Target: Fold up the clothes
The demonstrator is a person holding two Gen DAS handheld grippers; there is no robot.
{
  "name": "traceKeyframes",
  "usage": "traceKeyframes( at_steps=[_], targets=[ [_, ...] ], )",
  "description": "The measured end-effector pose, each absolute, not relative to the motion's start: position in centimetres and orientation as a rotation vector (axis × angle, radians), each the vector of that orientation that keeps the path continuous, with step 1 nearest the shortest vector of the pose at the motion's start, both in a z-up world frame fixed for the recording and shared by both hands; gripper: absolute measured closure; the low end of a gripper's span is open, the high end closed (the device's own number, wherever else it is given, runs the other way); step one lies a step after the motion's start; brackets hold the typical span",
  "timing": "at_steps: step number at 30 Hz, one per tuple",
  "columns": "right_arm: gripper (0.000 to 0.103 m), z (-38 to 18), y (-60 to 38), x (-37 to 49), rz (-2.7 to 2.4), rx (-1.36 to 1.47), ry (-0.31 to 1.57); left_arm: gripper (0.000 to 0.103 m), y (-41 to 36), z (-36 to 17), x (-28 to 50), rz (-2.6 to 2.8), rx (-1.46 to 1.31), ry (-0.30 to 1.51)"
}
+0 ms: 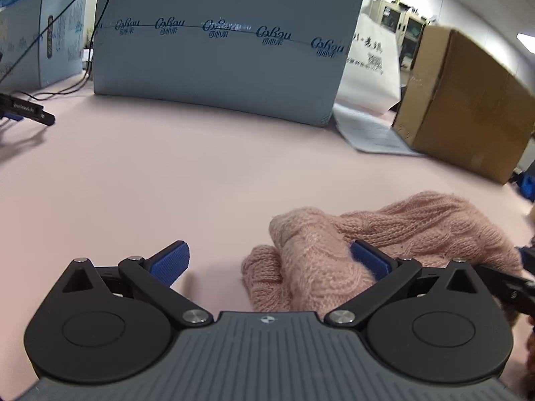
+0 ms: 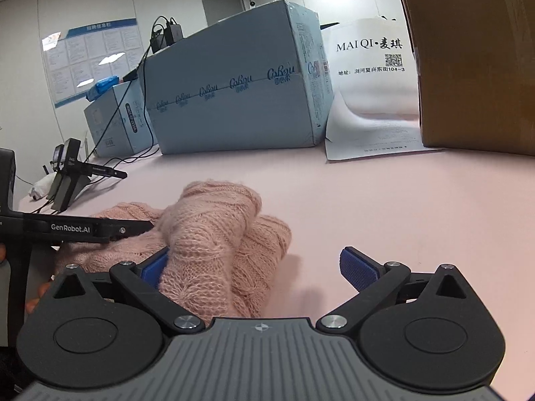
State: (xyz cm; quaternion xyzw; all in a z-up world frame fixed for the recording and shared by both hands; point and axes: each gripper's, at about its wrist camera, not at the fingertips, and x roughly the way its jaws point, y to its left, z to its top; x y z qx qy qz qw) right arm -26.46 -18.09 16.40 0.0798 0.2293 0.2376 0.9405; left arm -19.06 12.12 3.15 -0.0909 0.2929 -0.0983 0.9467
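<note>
A pink knitted garment [image 1: 384,234] lies bunched on the pink table [image 1: 167,173]. My left gripper [image 1: 271,260] is open just above the table, and the garment's rolled end sits against its right blue pad [image 1: 371,259]. The left pad [image 1: 170,262] is over bare table. In the right wrist view the same garment [image 2: 217,230] is a thick roll leaning on the left pad [image 2: 155,265] of my open right gripper [image 2: 257,267]; the right pad [image 2: 359,267] is free. The left gripper [image 2: 100,229] reaches onto the garment from the left.
A large blue-grey carton [image 1: 227,50] stands at the back, with a brown carton [image 1: 468,100] to its right. Between them are a white bag [image 2: 371,67] and a paper sheet [image 2: 374,140]. Cables and a spare gripper on a stand [image 2: 70,173] sit at the left.
</note>
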Motion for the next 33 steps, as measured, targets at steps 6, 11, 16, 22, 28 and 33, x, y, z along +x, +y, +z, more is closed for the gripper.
traceKeyframes(
  at_steps=[6, 11, 16, 22, 28, 33],
  targets=[
    [0.0, 17.4, -19.6, -27.2, 0.49, 0.316, 0.378, 0.0, 14.5, 6.9, -22.1, -0.095, -0.161, 0.465],
    [0.0, 15.8, -22.1, -24.9, 0.534, 0.619, 0.535, 0.0, 14.9, 5.7, -20.2, -0.189, -0.176, 0.638],
    [0.0, 14.4, -22.6, -23.4, 0.556, 0.743, 0.664, 0.0, 15.8, 2.6, -17.6, -0.288, -0.381, 0.786],
    [0.0, 14.3, -21.1, -23.0, 0.536, 0.685, 0.678, 0.0, 15.4, 2.5, -16.7, -0.343, -0.458, 0.796],
    [0.0, 14.4, -19.3, -22.6, 0.523, 0.663, 0.677, 0.0, 11.3, 2.5, -16.0, -0.373, -0.415, 0.814],
    [0.0, 14.1, -18.6, -22.2, 0.555, 0.679, 0.685, 0.0, 10.2, 2.5, -14.8, -0.373, -0.463, 0.86]
  ],
)
